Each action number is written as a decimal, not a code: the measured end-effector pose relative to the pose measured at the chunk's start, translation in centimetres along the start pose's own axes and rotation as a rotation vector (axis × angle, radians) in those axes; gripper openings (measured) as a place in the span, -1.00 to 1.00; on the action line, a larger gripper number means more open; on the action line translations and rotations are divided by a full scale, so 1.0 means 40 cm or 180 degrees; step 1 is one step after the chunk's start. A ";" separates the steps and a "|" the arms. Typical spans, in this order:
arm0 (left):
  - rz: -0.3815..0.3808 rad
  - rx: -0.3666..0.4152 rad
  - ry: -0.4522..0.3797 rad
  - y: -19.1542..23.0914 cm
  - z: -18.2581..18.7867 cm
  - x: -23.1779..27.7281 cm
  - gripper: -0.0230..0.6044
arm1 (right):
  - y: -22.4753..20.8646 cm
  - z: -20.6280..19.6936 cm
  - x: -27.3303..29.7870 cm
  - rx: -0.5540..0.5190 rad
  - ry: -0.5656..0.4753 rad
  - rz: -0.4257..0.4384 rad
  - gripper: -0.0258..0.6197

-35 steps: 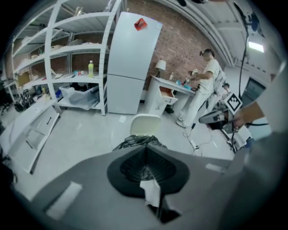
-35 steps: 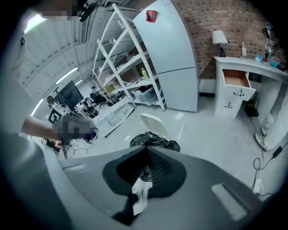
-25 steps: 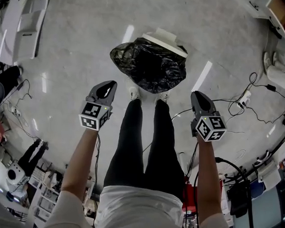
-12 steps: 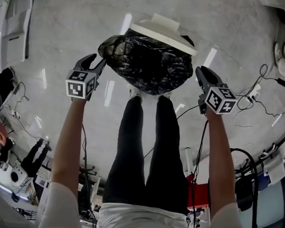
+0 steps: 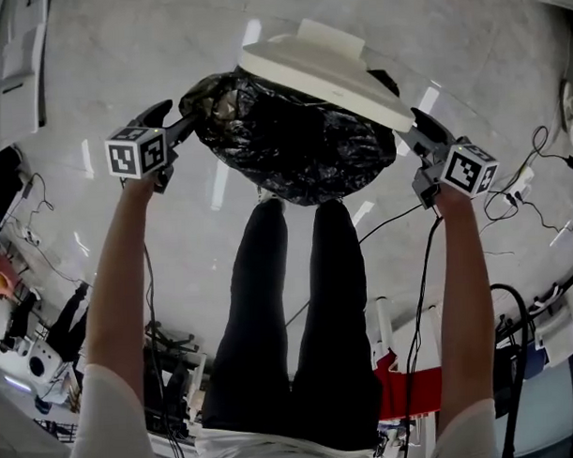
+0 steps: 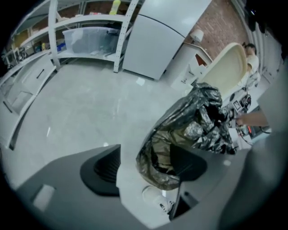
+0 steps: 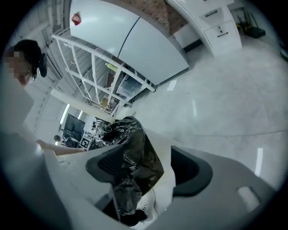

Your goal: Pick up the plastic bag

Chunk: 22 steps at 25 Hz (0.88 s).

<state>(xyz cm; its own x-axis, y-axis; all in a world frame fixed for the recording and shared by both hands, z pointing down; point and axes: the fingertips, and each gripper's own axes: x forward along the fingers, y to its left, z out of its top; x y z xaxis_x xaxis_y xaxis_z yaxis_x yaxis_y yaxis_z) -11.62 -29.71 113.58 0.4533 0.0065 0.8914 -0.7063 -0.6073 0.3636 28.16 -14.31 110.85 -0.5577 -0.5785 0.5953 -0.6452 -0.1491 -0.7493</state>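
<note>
The plastic bag (image 5: pixel 293 143) is black, glossy and heavily crumpled, with silvery glints along its folds. Seen close from the left gripper view, its film is thin enough to look brownish and see-through at the edge. It sits on the pale floor (image 5: pixel 121 51), directly against the near side of the white bin lid (image 5: pixel 323 67), which overlaps its far edge. In the head view its long axis runs side to side, parallel to the lid. One end bulges out past the lid's left end and the other reaches the lid's right corner.

The left gripper (image 5: pixel 173 124) is at the bag's left end, off the lid's left end. Its jaws have just been opening and stand wide apart, with the bag's edge between them, unpinched. The right gripper (image 5: pixel 413 130) is at the lid's right corner. Its jaws have also just opened, and a fold of bag hangs loose between them.
</note>
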 end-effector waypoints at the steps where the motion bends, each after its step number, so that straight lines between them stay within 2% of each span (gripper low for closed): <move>1: -0.0046 -0.0031 0.0013 0.006 0.000 0.014 0.22 | -0.007 0.000 0.009 0.0071 0.0019 0.0062 0.10; 3: -0.0176 -0.0074 0.0047 0.010 0.000 0.045 0.26 | -0.014 -0.008 0.033 0.0218 0.0073 0.0253 0.15; 7: -0.0547 -0.0245 0.0123 -0.011 -0.005 0.114 0.26 | 0.026 -0.025 0.095 0.0526 0.0111 0.0978 0.15; 9: -0.0592 -0.0274 0.0106 -0.031 0.000 0.136 -0.12 | 0.041 -0.024 0.108 0.0617 0.0081 0.1094 -0.20; 10: -0.0547 -0.0280 0.0075 -0.037 0.001 0.138 -0.45 | 0.041 -0.024 0.108 0.0633 0.0042 0.1060 -0.42; 12: -0.0443 -0.0347 -0.0005 -0.044 -0.001 0.127 -0.90 | 0.040 -0.022 0.100 0.0627 -0.0079 0.0971 -0.86; 15: -0.0334 -0.0394 -0.0030 -0.062 -0.014 0.094 -0.91 | 0.045 -0.014 0.070 0.0682 -0.0236 0.0839 -0.92; 19: -0.0241 -0.0193 0.0007 -0.123 -0.031 0.024 -0.91 | 0.076 -0.009 -0.001 0.0611 -0.0297 0.0575 -0.92; 22: -0.0134 0.0015 -0.0021 -0.174 -0.028 -0.052 -0.91 | 0.105 -0.013 -0.061 0.0415 -0.0284 0.0235 -0.92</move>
<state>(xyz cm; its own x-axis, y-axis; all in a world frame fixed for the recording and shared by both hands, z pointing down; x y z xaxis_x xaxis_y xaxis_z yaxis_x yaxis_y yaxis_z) -8.26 -24.58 109.48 0.4861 0.0271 0.8735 -0.6839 -0.6105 0.3995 26.55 -13.11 106.41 -0.5487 -0.6597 0.5135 -0.5278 -0.2030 -0.8247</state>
